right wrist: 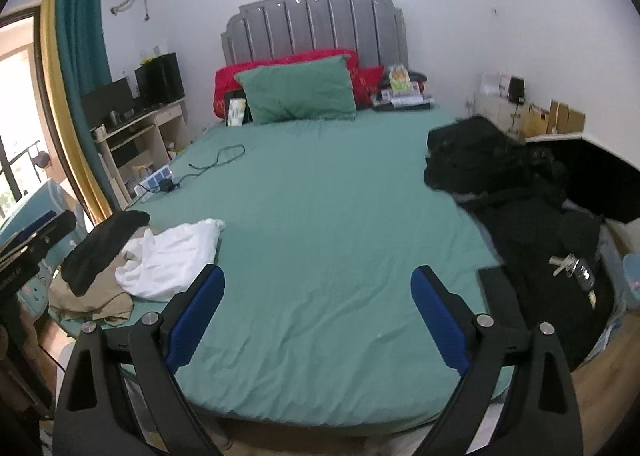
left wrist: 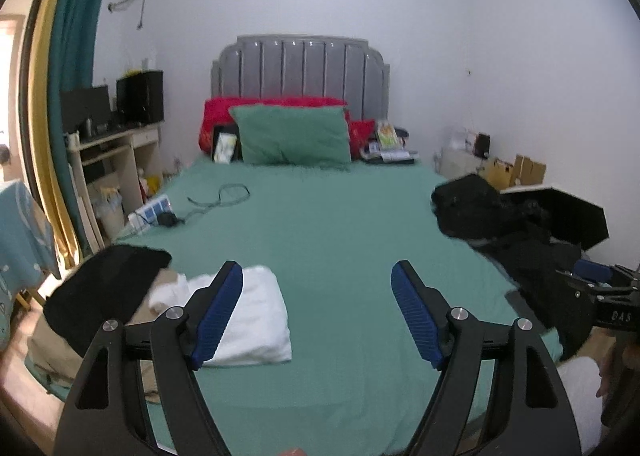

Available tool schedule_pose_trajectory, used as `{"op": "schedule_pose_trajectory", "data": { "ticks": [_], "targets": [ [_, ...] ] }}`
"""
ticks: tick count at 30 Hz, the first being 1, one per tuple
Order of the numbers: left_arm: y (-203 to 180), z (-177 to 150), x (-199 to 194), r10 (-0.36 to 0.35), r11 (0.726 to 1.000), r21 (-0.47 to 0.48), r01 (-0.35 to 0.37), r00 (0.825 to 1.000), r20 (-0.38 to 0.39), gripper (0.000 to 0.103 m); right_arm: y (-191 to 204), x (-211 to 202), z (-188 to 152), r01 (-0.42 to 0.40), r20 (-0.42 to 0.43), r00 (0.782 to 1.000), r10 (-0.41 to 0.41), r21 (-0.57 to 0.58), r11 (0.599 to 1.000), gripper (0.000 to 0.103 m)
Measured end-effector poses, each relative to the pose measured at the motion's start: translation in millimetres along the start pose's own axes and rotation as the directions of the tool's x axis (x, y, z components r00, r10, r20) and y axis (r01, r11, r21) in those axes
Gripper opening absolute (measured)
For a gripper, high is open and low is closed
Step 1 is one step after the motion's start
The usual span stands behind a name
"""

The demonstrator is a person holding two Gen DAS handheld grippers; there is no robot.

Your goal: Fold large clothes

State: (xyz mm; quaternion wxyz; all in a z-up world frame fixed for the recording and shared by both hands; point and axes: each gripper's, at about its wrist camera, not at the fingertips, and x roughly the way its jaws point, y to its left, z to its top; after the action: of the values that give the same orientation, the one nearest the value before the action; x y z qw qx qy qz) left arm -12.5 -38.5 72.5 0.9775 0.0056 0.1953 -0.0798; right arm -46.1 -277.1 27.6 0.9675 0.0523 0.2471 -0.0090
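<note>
A folded white garment (left wrist: 256, 320) lies at the bed's near left, also in the right wrist view (right wrist: 172, 256). Beside it lie a black garment (left wrist: 104, 292) (right wrist: 104, 248) and a tan one (right wrist: 92, 300). A pile of black clothes (left wrist: 520, 232) (right wrist: 520, 192) sits on the bed's right side. My left gripper (left wrist: 318, 276) is open and empty above the near bed edge, its left finger over the white garment. My right gripper (right wrist: 318, 284) is open and empty over the bare green sheet (right wrist: 328, 196). Its body also shows at the right of the left wrist view (left wrist: 600, 288).
A green pillow (left wrist: 292, 136) and red cushions lean on the grey headboard (left wrist: 300, 68). A cable and power strip (left wrist: 168, 212) lie at the left bed edge. Keys (right wrist: 572, 268) rest on the black clothes. A desk (left wrist: 116, 152) stands left; boxes (right wrist: 556, 120) right.
</note>
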Motion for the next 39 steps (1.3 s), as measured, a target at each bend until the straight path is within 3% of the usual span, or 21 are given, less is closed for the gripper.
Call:
{"op": "schedule_pose_trajectory", "data": {
  "ticks": [8, 15, 20, 39],
  "targets": [
    [11, 23, -39, -0.032, 0.999, 0.005, 0.032, 0.994, 0.104, 0.080, 22, -36, 20, -0.028, 0.112, 0.993, 0.032, -0.045, 0.999, 0.095],
    [25, 20, -47, -0.048, 0.999, -0.018, 0.051, 0.989, 0.139, 0.080, 44, -48, 22, -0.020, 0.212, 0.976, 0.041, -0.100, 0.995, 0.099],
    [35, 12, -40, -0.005, 0.998, -0.061, 0.012, 0.993, 0.117, 0.080, 46, -29, 17, -0.031, 0.164, 0.986, 0.045, -0.087, 0.996, 0.100],
    [41, -2, -11, -0.010, 0.998, -0.064, 0.015, 0.998, 0.067, 0.080, 47, -1, 10, -0.043, 0.096, 0.994, 0.051, -0.088, 0.995, 0.100]
  ]
}}
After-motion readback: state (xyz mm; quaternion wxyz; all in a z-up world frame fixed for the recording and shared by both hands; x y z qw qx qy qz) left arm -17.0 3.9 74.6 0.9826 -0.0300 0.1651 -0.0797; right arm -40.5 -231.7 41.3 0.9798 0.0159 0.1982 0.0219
